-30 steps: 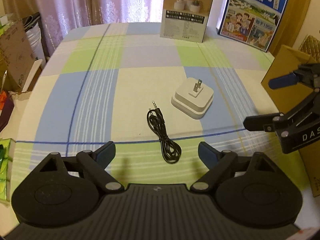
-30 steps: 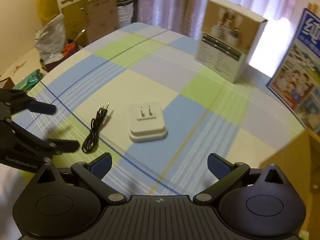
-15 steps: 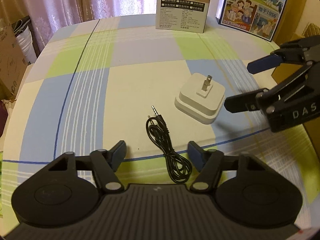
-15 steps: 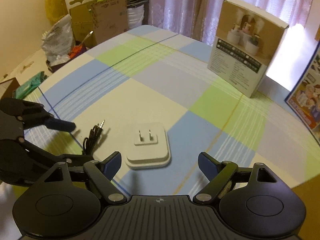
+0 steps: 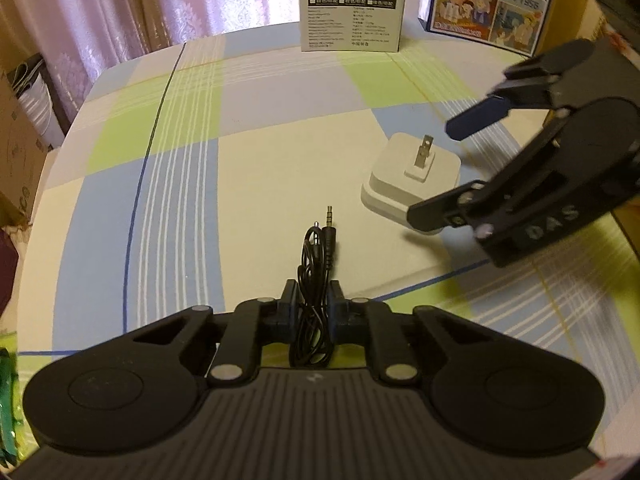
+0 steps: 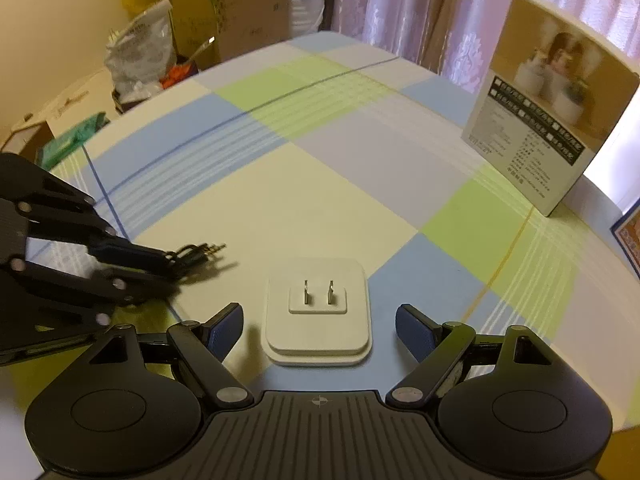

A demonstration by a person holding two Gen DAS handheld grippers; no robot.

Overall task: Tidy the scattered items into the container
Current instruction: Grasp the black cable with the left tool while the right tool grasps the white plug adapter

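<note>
The left gripper [image 5: 313,300] had its two blue-padded fingers pressed against the coiled black audio cable [image 5: 316,280], whose metal jack tip pointed away over the checked blue, green and cream tablecloth [image 5: 256,176]. Just beyond and to the right lay the white square plug adapter [image 5: 408,178], prongs upward. The right gripper [image 5: 456,168] hovered around it, spread wide, one blue-tipped finger above, one at its near edge.

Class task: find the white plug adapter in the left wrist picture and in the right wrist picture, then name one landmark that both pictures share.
Left wrist: white plug adapter right of centre, prongs up, beside the coiled audio cable.
Right wrist: white plug adapter at lower centre, between the open jaws.
Shared landmark: the upright beige product box.
</note>
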